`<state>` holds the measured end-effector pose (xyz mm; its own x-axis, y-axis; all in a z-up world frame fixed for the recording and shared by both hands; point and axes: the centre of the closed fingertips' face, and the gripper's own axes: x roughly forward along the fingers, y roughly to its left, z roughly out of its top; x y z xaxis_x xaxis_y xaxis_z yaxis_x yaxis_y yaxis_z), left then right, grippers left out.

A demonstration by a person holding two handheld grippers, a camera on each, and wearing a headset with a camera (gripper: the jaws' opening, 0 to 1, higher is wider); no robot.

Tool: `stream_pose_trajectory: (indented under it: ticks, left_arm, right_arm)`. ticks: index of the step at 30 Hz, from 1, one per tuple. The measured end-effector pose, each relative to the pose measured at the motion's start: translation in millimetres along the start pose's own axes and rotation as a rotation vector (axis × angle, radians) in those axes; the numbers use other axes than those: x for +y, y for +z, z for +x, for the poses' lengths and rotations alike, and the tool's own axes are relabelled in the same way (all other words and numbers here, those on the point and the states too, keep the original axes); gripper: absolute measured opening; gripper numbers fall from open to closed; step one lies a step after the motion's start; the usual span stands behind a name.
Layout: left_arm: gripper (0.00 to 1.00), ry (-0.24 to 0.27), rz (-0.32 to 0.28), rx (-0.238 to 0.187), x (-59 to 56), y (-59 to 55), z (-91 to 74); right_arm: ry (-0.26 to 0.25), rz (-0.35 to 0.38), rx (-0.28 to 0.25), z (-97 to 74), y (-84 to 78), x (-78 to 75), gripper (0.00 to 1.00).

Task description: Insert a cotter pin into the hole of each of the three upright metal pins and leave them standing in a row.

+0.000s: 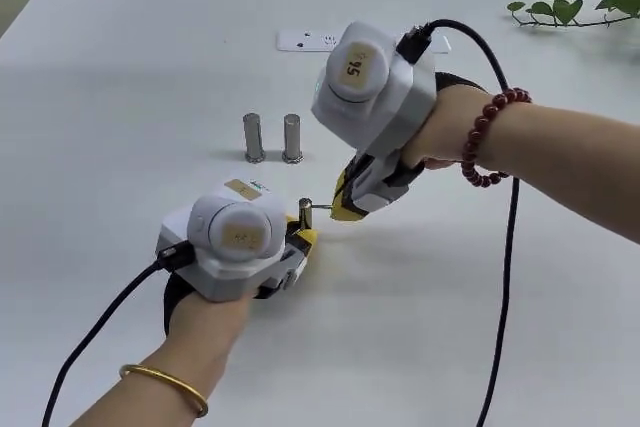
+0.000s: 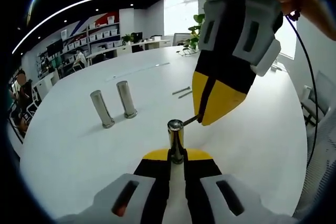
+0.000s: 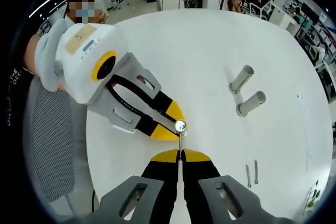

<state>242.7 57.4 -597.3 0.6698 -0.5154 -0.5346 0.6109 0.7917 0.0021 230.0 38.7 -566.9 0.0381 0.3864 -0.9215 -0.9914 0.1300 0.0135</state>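
Head view: left tool point(image 1: 303, 238) clamps metal pin point(image 1: 306, 210), right tool point(image 1: 344, 209) cotter pin point(image 1: 322, 207).

Two steel pins point(image 2: 126, 98) upright; cotter pin point(image 2: 190, 119) at third pin point(image 2: 175, 140) (spares point(image 2: 181, 91) flat).

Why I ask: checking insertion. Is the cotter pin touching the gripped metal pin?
Touching. The left gripper view shows the cotter pin meeting the metal pin tip-first, just under its top.

Large white table point(image 1: 110, 67), leafy plant point(image 1: 575, 2) at its far edge, open office beyond — shelves point(image 2: 97, 38), bright window point(image 2: 176, 9)
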Motion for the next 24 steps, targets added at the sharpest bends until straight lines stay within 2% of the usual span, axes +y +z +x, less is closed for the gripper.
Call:
stream_pose_trajectory:
  ticks: [3, 8, 13, 17, 24]
  left_arm:
    - [0.06, 0.008, 0.002, 0.001, 0.1, -0.2, -0.1]
    - [0.06, 0.008, -0.004, 0.000, 0.5, -0.4, -0.1]
    - [0.06, 0.007, 0.002, -0.002, -0.2, -0.5, -0.6]
    - [0.06, 0.008, 0.005, 0.001, -1.0, 0.1, 0.3]
    - [0.05, 0.010, -0.025, 0.002, -2.1, 0.9, 1.4]
  right_arm:
    - [0.008, 0.012, -0.009, 0.6, 0.2, 0.5, 0.00]
    - [0.023, 0.082, -0.066, -1.1, 2.1, -0.7, 0.00]
    - [0.041, 0.070, -0.081, -0.9, 3.7, 4.5, 0.00]
    - [0.025, 0.047, -0.066, -1.1, 1.5, 4.0, 0.00]
    - [0.010, 0.038, -0.050, -3.3, 1.6, 4.5, 0.00]
